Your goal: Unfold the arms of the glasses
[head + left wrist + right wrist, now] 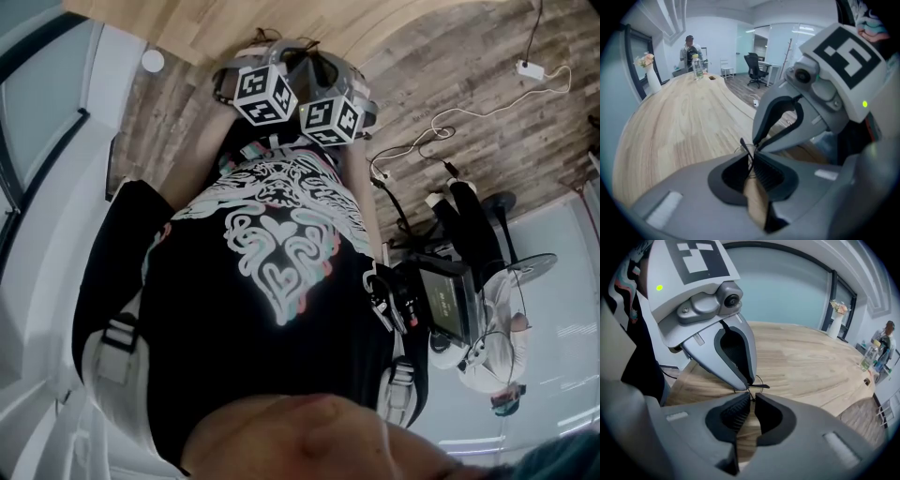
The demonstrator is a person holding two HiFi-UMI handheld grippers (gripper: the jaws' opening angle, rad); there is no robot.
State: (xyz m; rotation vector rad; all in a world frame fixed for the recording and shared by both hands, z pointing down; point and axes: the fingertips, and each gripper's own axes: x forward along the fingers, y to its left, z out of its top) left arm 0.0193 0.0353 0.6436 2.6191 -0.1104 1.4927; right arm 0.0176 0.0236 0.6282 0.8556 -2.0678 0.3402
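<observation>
Evidently left gripper (753, 157) and right gripper (751, 398) each pinch the thin-wire glasses (761, 386) at their meeting jaw tips.

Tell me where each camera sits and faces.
Head view: on the person's head, facing steeply down; own printed shirt and both marker cubes show.
Left gripper view: on the left tool, facing the right tool over the table.
Right gripper view: on the right tool, facing the left tool over the table.
Shared: both gripper views show glasses pinched in shut jaws.
</observation>
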